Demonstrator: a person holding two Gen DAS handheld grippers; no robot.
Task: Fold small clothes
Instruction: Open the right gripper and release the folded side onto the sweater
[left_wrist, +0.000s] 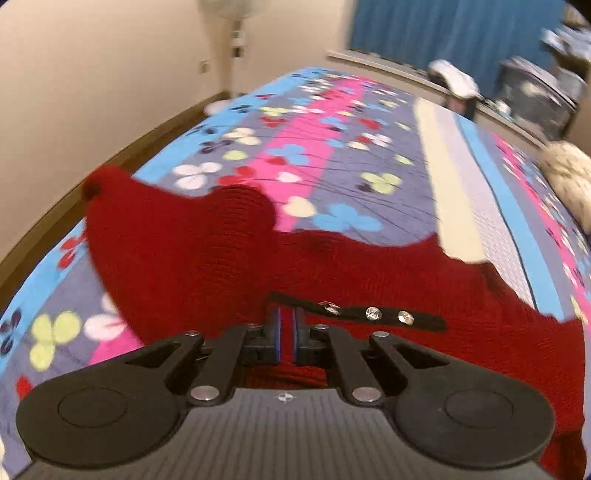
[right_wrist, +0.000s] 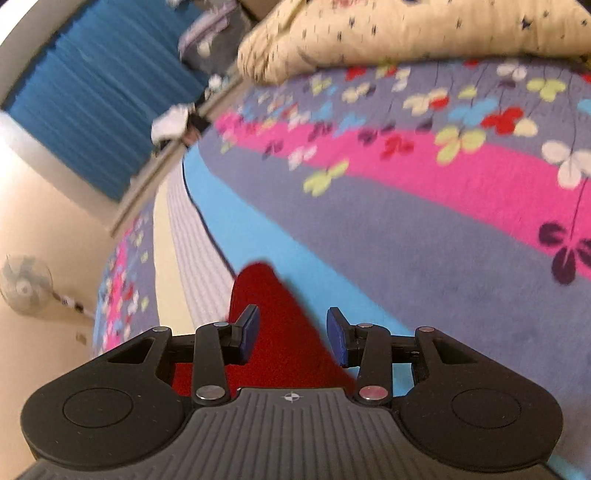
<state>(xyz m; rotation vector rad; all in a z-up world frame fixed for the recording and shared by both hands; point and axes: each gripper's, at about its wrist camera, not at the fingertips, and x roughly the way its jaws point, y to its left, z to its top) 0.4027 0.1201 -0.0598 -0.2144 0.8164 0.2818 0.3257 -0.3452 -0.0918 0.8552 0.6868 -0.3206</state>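
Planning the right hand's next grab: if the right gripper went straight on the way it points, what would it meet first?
Probably the red knit garment lying between the open right gripper fingers; depth is unclear.

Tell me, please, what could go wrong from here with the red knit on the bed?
1. The left tool is shut on the red knit garment right beside its black rhinestone strip; a pull could snag or strain that trim.
2. The right tool is open, the garment lying loose between its pads, so lifting now would probably leave that side sagging and spoil the fold.
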